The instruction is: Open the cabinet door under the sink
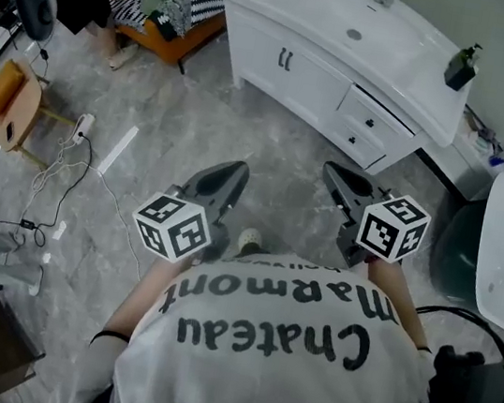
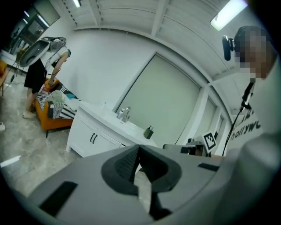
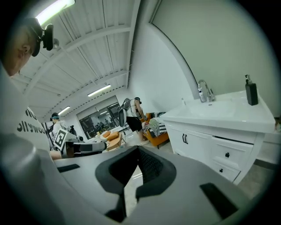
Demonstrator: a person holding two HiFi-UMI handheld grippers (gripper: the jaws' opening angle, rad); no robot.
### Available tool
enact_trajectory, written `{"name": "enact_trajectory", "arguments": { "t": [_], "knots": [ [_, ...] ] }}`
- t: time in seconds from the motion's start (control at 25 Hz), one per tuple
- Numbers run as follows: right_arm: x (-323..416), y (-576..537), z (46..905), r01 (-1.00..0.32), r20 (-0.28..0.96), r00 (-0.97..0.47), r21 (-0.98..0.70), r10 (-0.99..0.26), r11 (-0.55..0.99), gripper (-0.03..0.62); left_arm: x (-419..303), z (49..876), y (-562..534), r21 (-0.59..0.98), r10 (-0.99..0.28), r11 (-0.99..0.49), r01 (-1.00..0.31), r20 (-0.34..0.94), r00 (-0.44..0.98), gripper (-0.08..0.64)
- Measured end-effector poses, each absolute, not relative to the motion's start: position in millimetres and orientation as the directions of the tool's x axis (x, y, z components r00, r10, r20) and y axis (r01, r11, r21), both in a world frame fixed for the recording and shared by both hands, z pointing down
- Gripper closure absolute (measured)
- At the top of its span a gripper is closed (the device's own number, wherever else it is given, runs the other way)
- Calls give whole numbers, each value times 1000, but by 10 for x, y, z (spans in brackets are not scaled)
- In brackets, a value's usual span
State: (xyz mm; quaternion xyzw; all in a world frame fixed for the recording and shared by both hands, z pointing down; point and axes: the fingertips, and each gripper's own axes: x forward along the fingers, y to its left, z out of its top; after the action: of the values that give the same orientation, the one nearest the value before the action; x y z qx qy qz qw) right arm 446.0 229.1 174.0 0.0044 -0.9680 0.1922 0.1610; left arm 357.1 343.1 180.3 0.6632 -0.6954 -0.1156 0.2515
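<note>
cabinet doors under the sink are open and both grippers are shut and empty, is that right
Not open: the head view shows the cabinet doors closed, handles side by side. The left gripper and right gripper are shut and empty, as you say.

Our left gripper (image 1: 233, 172) and right gripper (image 1: 333, 171) are dark grey, each with a white cube (image 1: 175, 226) patterned in black squares. Ahead of the claws, the cabinet (image 1: 257, 50) is white with black handles (image 1: 285, 59), and the soap bottle (image 1: 461, 68) on top is dark. Under the claws, the floor (image 1: 198, 121) is grey and marble-veined. Far left of them, the bench (image 1: 168, 40) is orange and the cloth (image 1: 193, 6) black-and-white striped.
</note>
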Motion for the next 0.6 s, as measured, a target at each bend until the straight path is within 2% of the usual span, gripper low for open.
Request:
{"name": "enact_trajectory", "arguments": {
  "t": [0.32, 0.6],
  "knots": [
    [3671, 2008, 1770, -86, 326, -945, -368, 42, 926, 583, 2830, 1791, 3141, 407, -969, 89, -909, 246, 16, 552],
    [3238, 1777, 1843, -87, 330, -943, -360, 40, 929, 583, 2368, 1842, 2958, 393, -968, 104, -914, 250, -2, 552]
  ]
}}
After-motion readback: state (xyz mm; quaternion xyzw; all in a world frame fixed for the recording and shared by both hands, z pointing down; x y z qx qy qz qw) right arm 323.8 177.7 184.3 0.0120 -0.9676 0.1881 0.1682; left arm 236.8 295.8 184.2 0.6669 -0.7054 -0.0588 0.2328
